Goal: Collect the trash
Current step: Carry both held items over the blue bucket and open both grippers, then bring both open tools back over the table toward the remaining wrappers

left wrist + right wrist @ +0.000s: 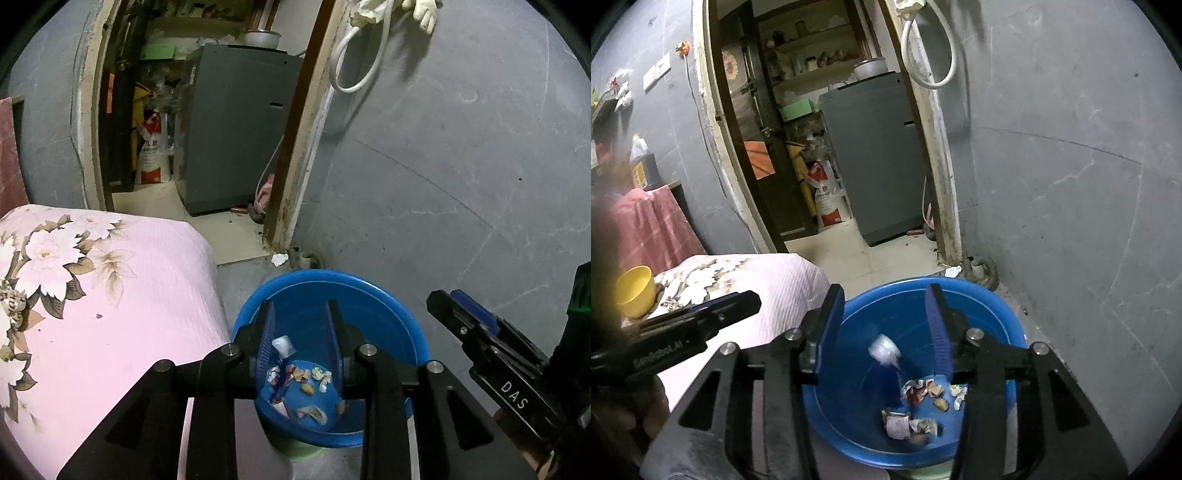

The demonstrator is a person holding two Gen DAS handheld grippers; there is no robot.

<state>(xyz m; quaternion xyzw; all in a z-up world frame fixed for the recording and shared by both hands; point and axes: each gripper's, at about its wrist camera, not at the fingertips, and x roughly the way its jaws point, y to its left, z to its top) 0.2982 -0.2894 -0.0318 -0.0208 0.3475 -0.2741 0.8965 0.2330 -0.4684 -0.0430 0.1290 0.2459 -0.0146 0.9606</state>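
Two fisheye views look down into the same blue basin (369,291), which stands on the floor just beside the pink floral bedcover (110,295).

Left wrist view: the left claw (301,314) hovers over the basin with its jaws apart and nothing between them. Below it, crumpled wrappers (310,384) lie scattered on the basin bottom, and one pale scrap (283,346) shows near the left finger; whether it touches the finger cannot be told. At the right edge the right claw (454,299) enters from the side, its body lettered "DAS". A white scrap (279,259) lies on the floor beyond the basin, near the door frame (291,147).

Right wrist view: a yellow bowl (634,291) sits on the bedcover at far left, seen only here, as is a red cloth (653,225) behind it. The left claw (746,299) crosses from the left, marked with partly blurred lettering that appears to read "GenRobot.AI". The right claw (886,306) is spread wide above the basin (990,299), empty. A blurred whitish piece (884,349) appears between its fingers, above the wrappers (912,410). Through the doorway stand a grey appliance (875,155) and a red-and-white sack (829,199) whose print is unreadable.
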